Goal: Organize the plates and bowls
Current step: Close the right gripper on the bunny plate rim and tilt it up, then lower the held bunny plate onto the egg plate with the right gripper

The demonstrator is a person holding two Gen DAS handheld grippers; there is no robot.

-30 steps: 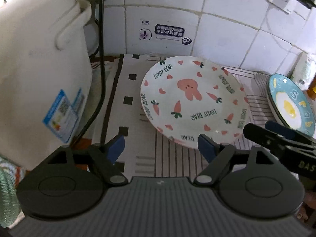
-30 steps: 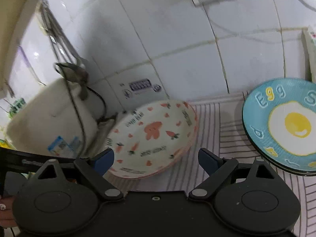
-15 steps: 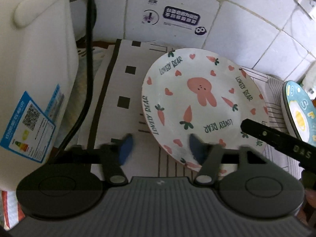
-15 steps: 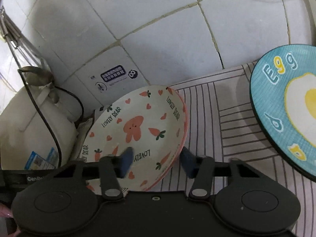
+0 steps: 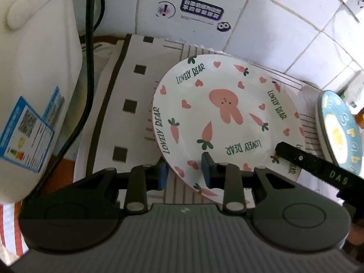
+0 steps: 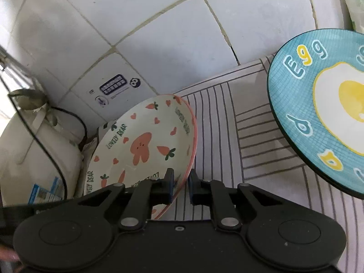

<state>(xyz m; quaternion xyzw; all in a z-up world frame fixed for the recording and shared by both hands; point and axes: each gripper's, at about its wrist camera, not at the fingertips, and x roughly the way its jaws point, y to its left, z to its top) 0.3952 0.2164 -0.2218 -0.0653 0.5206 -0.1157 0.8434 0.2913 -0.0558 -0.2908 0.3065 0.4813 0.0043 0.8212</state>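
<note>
The rabbit plate (image 5: 225, 118) lies on the striped mat (image 6: 250, 136) on the bench. Its rim is straddled by both the left gripper (image 5: 183, 173) and the right gripper (image 6: 180, 187), nearly clenched. The egg plate (image 6: 318, 104) sits apart; stacking is judged not yet done.

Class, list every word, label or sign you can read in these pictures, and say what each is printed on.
"LOVELY BEAR": repeated around the rabbit plate.
"Egg": on the blue egg plate.
"DAS": on the right claw, seen from the left wrist; remainder hidden.
Wall sticker: exclamation sign, text too small.
Appliance label: unreadable.
</note>
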